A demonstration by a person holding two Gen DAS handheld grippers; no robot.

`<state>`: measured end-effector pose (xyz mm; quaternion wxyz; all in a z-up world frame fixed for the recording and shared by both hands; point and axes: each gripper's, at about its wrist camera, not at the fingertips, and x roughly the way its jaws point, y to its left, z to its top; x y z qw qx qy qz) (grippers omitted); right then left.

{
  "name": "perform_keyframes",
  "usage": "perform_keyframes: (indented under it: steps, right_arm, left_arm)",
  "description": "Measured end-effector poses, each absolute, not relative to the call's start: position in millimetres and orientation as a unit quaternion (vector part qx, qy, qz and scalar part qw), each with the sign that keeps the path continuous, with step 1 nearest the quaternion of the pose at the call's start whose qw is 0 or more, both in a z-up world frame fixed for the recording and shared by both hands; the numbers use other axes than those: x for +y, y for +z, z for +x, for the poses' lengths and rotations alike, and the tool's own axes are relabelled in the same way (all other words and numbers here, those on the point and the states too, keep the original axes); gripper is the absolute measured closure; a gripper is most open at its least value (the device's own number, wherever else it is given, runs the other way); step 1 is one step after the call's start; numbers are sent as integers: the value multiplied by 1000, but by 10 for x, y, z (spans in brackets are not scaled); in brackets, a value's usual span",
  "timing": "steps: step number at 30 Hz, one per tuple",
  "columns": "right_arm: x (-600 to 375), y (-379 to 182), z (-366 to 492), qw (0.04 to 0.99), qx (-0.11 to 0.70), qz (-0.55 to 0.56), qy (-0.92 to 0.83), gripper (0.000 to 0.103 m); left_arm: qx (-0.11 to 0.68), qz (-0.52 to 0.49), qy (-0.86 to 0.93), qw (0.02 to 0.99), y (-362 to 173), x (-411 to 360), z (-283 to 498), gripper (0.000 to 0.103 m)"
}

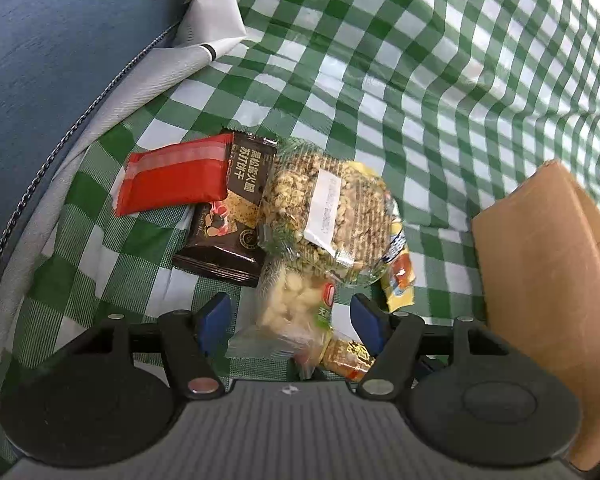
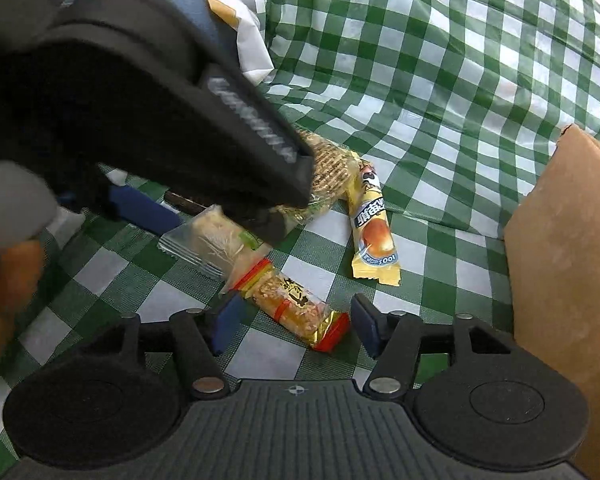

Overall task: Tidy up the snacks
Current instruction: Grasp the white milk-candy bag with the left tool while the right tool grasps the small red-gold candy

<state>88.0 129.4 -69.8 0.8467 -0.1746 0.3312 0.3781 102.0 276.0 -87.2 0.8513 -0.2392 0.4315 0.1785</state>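
Left claw (image 1: 290,320) gapes wide around a clear snack bag (image 1: 292,304), pads apart from it. Right claw (image 2: 296,326) gapes wide astride an orange snack bar (image 2: 296,306).

From my right wrist view, my left gripper's body fills the upper left of the frame and hides most of the grain bag (image 2: 332,168) and the dark cracker pack (image 2: 184,200); only slivers show. My hand (image 2: 4,276) at the left edge is blurred and cut off. The cardboard box (image 2: 560,240) runs off the right edge in both views. From my left wrist view, the peanut bar (image 1: 346,356) lies half behind my gripper frame at lower centre. Label print on the grain bag: too blurred to read.
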Motion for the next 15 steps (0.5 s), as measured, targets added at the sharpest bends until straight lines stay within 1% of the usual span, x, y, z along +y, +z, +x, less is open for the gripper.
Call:
perform_keyframes:
  steps: [6, 7, 8, 9, 10, 12, 13, 15]
  right_arm:
    - [1283, -693, 821, 843, 325, -179, 389, 60]
    - [1281, -689, 810, 842, 324, -179, 392, 65]
    - [1279, -686, 800, 840, 324, -179, 396, 71]
    - [1276, -683, 782, 839, 323, -180, 400, 75]
    - [1273, -679, 759, 838, 321, -183, 402, 82]
    - [1257, -667, 721, 838, 318, -190, 400, 83]
    - [1246, -658, 714, 838, 320, -190, 399, 83]
    - [1208, -637, 711, 838, 325, -186, 397, 83]
  left_arm:
    - [436, -232, 180, 851, -891, 2770, 1033, 33]
    - [438, -229, 182, 850, -890, 2770, 1045, 35]
    - [439, -222, 186, 850, -886, 2767, 1043, 41]
    - [441, -216, 190, 850, -882, 2768, 1041, 43]
    - [440, -215, 190, 851, -879, 2767, 1034, 44]
    - [439, -217, 183, 852, -870, 2770, 1023, 55]
    - [438, -217, 180, 854, -855, 2765, 1018, 59]
    - [437, -209, 178, 856, -832, 2750, 1006, 60]
